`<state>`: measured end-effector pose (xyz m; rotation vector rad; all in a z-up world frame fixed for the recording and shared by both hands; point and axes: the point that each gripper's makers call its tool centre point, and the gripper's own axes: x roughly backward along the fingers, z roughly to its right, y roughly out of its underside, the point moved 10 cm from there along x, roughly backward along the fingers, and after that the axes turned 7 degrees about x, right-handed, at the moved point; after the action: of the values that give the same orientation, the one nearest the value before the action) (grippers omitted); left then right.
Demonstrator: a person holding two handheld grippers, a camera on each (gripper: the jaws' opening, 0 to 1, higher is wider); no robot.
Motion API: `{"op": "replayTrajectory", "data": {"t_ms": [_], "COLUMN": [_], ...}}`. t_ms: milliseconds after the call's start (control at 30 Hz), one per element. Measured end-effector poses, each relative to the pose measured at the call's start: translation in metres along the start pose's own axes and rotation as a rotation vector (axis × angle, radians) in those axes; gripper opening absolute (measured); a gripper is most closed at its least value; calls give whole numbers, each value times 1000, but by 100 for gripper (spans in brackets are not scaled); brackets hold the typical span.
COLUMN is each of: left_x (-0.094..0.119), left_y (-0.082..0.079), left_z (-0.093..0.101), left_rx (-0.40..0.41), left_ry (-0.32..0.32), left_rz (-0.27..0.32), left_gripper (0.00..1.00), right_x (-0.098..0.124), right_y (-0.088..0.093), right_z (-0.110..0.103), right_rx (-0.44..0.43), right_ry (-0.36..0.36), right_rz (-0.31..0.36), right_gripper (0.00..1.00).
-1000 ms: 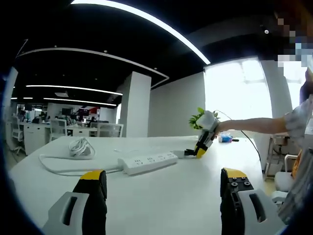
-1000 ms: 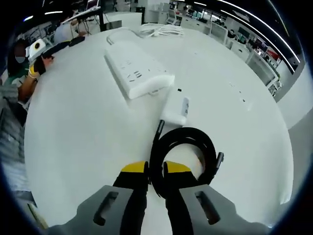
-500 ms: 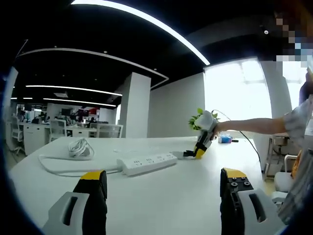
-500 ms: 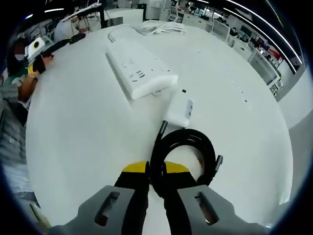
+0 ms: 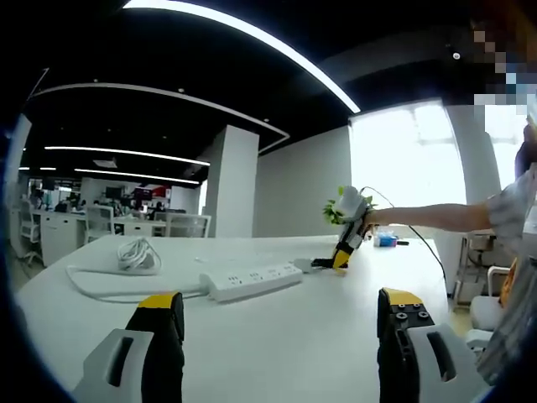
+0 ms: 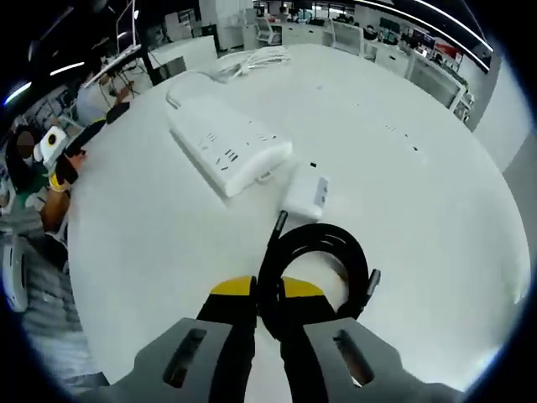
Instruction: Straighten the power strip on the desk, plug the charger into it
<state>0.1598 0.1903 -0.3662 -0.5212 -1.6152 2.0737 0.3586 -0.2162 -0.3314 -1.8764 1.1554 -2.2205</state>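
Your right gripper [image 6: 267,295] is clenched on the black coiled cable [image 6: 312,267], low over the desk [image 6: 419,218]; the white charger [image 6: 306,194] lies at the cable's end, just beside the near end of the power strip [image 6: 228,149], which sits mid-desk. Your left gripper [image 5: 281,323] hangs released, jaws wide apart, above the desk's near edge, well apart from the strip, whose white cord [image 5: 138,252] is bundled toward the far left corner.

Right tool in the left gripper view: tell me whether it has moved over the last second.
Yes. The right tool has risen slightly and drawn away from the end of the power strip.
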Motion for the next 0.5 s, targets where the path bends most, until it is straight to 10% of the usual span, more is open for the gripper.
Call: {"op": "replayTrajectory", "data": {"t_ms": [500], "left_x": [-1], "left_y": [-2], "left_z": [2], "left_rx": [0], "left_ry": [13], "left_rz": [8], "left_gripper": [97], "right_x": [13], "right_y": [-7], "right_z": [-13], "right_rx": [-253], "right_ry": [-106], "right_rz": [157], "right_gripper": [7]}}
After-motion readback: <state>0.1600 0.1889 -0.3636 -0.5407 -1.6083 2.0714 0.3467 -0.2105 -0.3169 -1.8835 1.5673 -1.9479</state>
